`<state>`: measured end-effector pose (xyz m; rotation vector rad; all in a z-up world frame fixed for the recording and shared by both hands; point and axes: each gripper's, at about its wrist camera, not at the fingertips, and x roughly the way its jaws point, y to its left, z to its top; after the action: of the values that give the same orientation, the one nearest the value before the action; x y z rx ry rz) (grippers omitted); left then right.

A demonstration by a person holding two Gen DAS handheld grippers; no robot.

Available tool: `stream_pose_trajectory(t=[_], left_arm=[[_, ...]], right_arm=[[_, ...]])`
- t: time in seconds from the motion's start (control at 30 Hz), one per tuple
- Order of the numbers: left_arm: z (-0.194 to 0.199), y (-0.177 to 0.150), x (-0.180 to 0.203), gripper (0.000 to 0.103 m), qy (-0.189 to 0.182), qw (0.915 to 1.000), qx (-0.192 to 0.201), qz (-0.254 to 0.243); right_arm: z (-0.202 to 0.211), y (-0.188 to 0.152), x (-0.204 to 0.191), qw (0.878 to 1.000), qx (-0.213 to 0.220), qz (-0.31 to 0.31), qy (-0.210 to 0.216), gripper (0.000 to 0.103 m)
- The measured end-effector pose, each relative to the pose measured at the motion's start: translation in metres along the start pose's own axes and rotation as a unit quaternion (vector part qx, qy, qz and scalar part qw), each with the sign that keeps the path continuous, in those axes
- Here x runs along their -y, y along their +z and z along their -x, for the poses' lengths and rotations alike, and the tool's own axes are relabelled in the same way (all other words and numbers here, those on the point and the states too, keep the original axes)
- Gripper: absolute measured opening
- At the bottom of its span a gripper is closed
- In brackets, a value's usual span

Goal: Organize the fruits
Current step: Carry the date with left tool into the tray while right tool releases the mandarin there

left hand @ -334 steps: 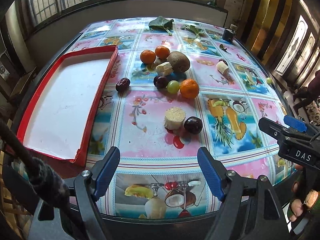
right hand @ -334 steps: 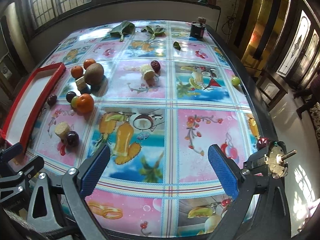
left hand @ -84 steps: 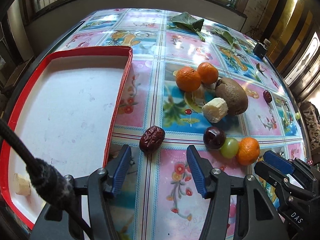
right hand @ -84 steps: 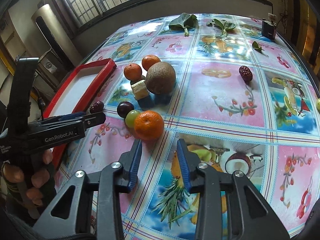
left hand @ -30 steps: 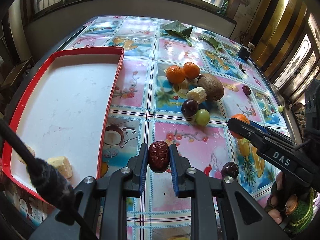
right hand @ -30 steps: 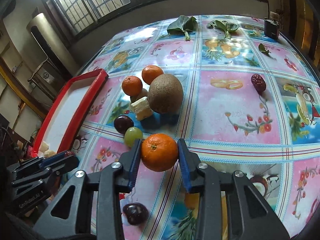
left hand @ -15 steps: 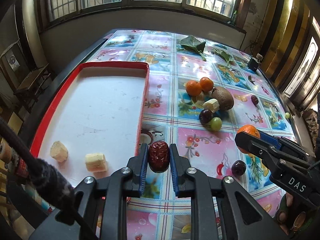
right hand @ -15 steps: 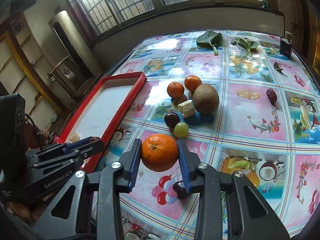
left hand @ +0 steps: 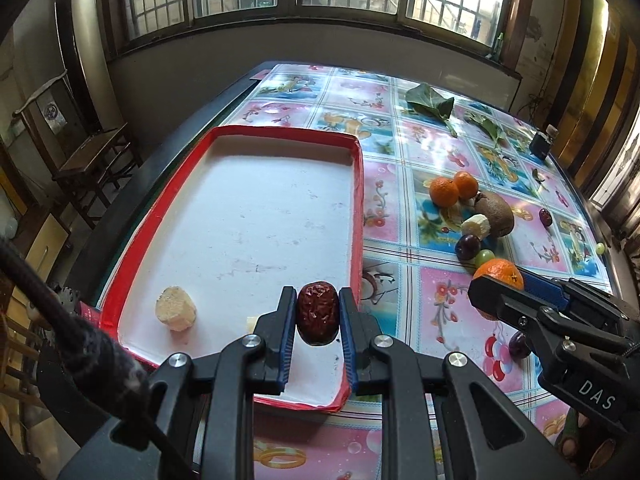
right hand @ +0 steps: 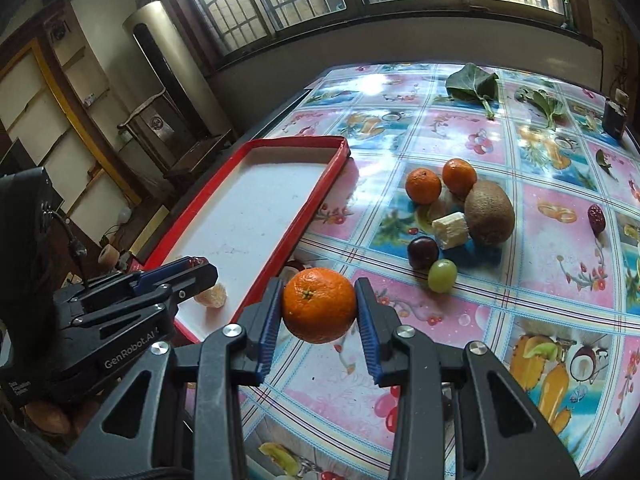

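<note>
- left gripper [left hand: 318, 314] is clamped tight on a wrinkled red date [left hand: 318, 312], blue pads [left hand: 289, 332] pressing both sides, and the date hangs over the near right corner of the red-rimmed tray [left hand: 358, 200].
- inside the tray, a pale banana chunk [left hand: 176, 309] lies on the white floor toward the near left; a second pale piece peeks out just behind the left finger, mostly hidden.
- right gripper [right hand: 320, 312] is closed around a whole tangerine [right hand: 320, 305], stem end facing the camera, held above the floral tablecloth [right hand: 500, 312] just beside the tray's right rim [right hand: 308, 216].
- from the left wrist view that same tangerine [left hand: 498, 274] shows in the right gripper's [left hand: 496, 292] tip, out to the right of the tray.
- from the right wrist view the left gripper [right hand: 192, 270] sits low at the left, over the tray's near end, with a banana chunk [right hand: 211, 295] just beyond it.
- still on the cloth: two more tangerines [right hand: 423, 186] side by side, a brown kiwi [right hand: 489, 212] touching one of them, a banana piece [right hand: 450, 230] against the kiwi, a dark plum [right hand: 423, 252] and a green grape [right hand: 442, 276] just in front.
- another red date [right hand: 596, 216] lies well apart to the right.
- green leaves [right hand: 472, 82] rest at the far end of the table, a small dark jar [right hand: 614, 118] near the far right corner.
</note>
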<state>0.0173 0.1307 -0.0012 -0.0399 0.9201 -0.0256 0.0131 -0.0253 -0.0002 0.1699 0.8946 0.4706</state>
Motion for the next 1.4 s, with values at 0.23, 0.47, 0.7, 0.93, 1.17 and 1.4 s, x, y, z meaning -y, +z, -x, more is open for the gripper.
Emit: stream_pose_trajectory(t=[0.23,0.47,0.7,0.93,1.17,1.4], left_arm=[[-0.005,0.003,-0.014,0.020,0.006,0.9999,-0.001,0.012],[-0.011,0.009,-0.041,0.020,0.013,0.9992,-0.003,0.037],[-0.016,0.019,-0.078,0.020,0.029,0.9970,-0.004,0.071],[-0.041,0.029,-0.098,0.020,0.028,0.9941,-0.026,0.102],[-0.067,0.032,-0.099,0.019,0.034,0.9926,-0.052,0.104],[-0.081,0.024,-0.099,0.019,0.038,0.9914,-0.073,0.101]], right_arm=[[-0.015,0.005,-0.016,1.000,-0.011,0.015,0.005,0.038],[-0.030,0.011,-0.028,0.999,-0.022,0.025,0.010,0.038],[-0.053,0.021,-0.050,0.998,-0.032,0.039,0.027,0.038],[-0.084,0.024,-0.069,0.996,-0.053,0.056,0.035,0.038],[-0.111,0.024,-0.077,0.994,-0.077,0.067,0.032,0.038],[-0.130,0.024,-0.078,0.992,-0.094,0.073,0.028,0.038]])
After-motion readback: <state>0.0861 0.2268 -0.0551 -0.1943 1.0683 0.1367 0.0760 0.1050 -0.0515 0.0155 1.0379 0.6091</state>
